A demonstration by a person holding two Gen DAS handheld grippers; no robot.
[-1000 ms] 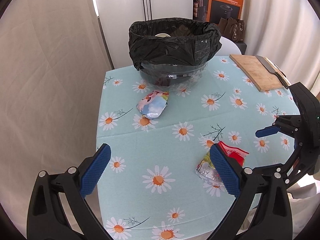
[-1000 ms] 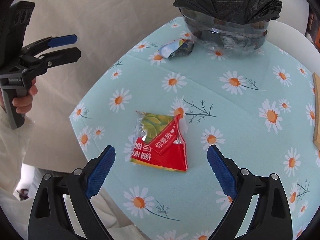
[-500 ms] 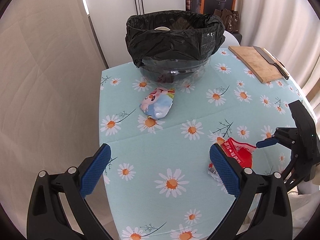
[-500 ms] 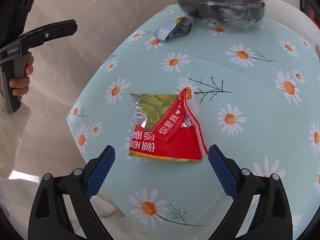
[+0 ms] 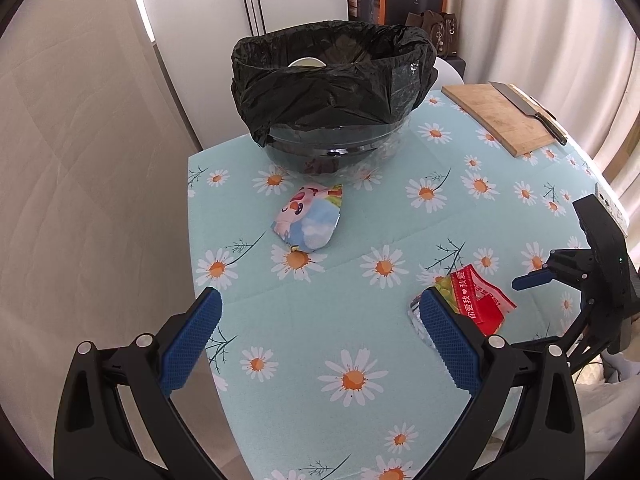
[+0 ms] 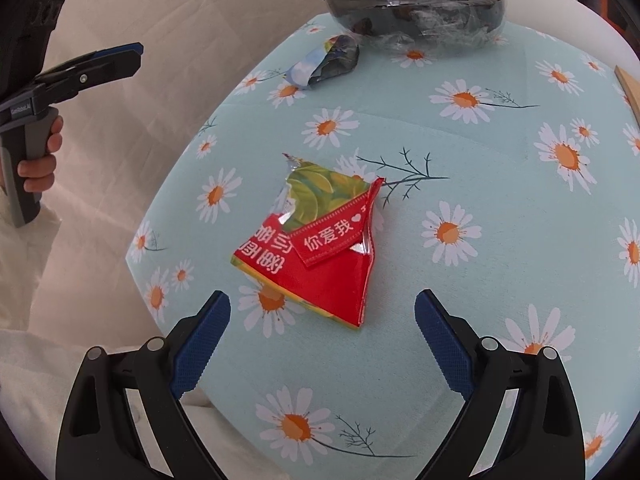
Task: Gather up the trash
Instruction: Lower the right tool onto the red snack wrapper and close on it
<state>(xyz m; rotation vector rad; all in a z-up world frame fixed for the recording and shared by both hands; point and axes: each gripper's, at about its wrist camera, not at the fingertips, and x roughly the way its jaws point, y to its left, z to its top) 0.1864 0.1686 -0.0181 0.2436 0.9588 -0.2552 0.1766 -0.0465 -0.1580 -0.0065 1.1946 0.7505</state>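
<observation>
Over the daisy tablecloth (image 5: 360, 216), the left wrist view shows the left gripper (image 5: 320, 340) spread wide and empty, higher than half a second ago, so more of the table now shows. The bin (image 5: 332, 92), lined with a black bag, is the landmark: a blue cartoon wrapper (image 5: 308, 220) lies just in front of it, and the red wrapper (image 5: 476, 300) lies well nearer, toward the right gripper (image 5: 532, 280). Only this view shows the cutting board (image 5: 504, 116) and knife (image 5: 528, 108) right of the bin.

From the right wrist view, the right gripper (image 6: 322, 344) has closed in: the red wrapper (image 6: 320, 248) now sits just ahead of its parted, empty fingers, so a pickup looks imminent. Only here is the person's hand (image 6: 40, 156) on the left gripper's handle visible.
</observation>
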